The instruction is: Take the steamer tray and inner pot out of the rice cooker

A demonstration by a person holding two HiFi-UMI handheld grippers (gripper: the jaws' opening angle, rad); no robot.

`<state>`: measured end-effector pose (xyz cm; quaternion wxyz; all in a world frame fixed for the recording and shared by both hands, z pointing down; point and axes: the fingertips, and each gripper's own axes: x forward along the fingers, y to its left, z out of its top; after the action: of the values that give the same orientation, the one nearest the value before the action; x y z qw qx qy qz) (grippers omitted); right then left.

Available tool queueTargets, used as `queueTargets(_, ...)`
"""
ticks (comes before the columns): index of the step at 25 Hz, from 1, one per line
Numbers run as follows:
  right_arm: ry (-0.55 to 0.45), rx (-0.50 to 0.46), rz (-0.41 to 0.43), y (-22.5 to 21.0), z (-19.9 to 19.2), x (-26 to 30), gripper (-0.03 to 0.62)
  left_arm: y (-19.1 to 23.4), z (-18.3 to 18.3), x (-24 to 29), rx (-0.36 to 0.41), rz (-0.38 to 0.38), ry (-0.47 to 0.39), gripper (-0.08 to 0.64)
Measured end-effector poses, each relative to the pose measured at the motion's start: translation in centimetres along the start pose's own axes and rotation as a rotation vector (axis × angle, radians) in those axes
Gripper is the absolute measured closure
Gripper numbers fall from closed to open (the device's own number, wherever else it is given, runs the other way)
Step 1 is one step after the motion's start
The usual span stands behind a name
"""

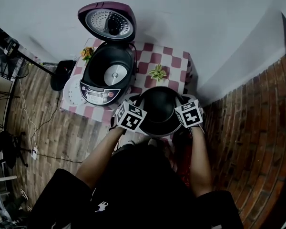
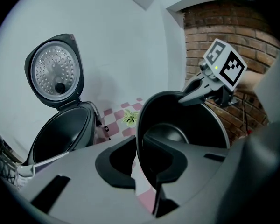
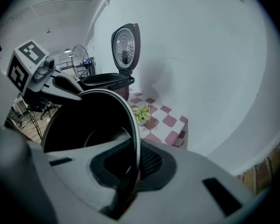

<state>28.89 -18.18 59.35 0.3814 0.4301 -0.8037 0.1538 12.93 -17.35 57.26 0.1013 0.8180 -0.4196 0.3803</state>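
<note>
1. Both grippers are on the round black metal inner pot, one on each side of its rim. The left gripper is pinched narrow on the left side. The right gripper is clamped almost fully closed on the opposite side. In both gripper views the pot wall runs right between the pads.
2. The pot's out of the cooker, over the near edge of the table with the pink-and-white checked cloth, right in front of the person. I can't tell if its bottom is touching the cloth yet.
3. My guess is the step in hand is setting it down. Keep both sides level so it doesn't swing on those thin rim grips. Get the base fully onto the table rather than hanging off the near edge, and only let go once the table carries it. I'd release both sides together, or it could tip.
4. Mind the small green potted plant just behind the pot.
5. The pot looks empty, just a bare dark inside. The maroon-and-black rice cooker has its domed lid standing open. Its cavity is empty too, with the silver heating plate showing at the bottom.
6. The white round perforated steamer tray lies flat just left of the cooker, at the table's left edge, with nothing in it.
</note>
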Motion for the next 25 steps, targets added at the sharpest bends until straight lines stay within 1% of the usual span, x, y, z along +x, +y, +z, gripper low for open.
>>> queueTargets(5,-0.026,-0.016,-0.003,-0.3,0.4,0.9,0.581,0.9,-0.1,1.0,-0.017,0.033,0.002,0.505)
queueTargets(9,-0.024,-0.028,0.012,-0.4,0.6,1.6,0.583,1.4,-0.1,1.3,-0.032,0.059,-0.005,0.501)
queueTargets(12,-0.022,-0.026,0.020,-0.6,0.7,2.1,0.583,1.5,0.6,0.9,-0.037,0.067,-0.030,0.457)
queueTargets(15,-0.021,-0.025,0.030,-0.6,0.8,2.6,0.583,1.4,1.4,0.2,-0.030,0.076,-0.060,0.448)
queueTargets(18,-0.011,-0.022,0.040,-0.9,0.8,3.2,0.583,1.2,1.7,-0.1,-0.037,0.073,-0.070,0.454)
queueTargets(21,0.000,-0.011,0.048,-1.2,0.9,3.9,0.583,1.4,1.6,-0.1,-0.050,0.075,-0.067,0.499)
queueTargets(25,0.021,0.012,0.064,-1.6,0.8,4.7,0.583,1.7,1.5,-0.2,-0.072,0.083,-0.064,0.537)
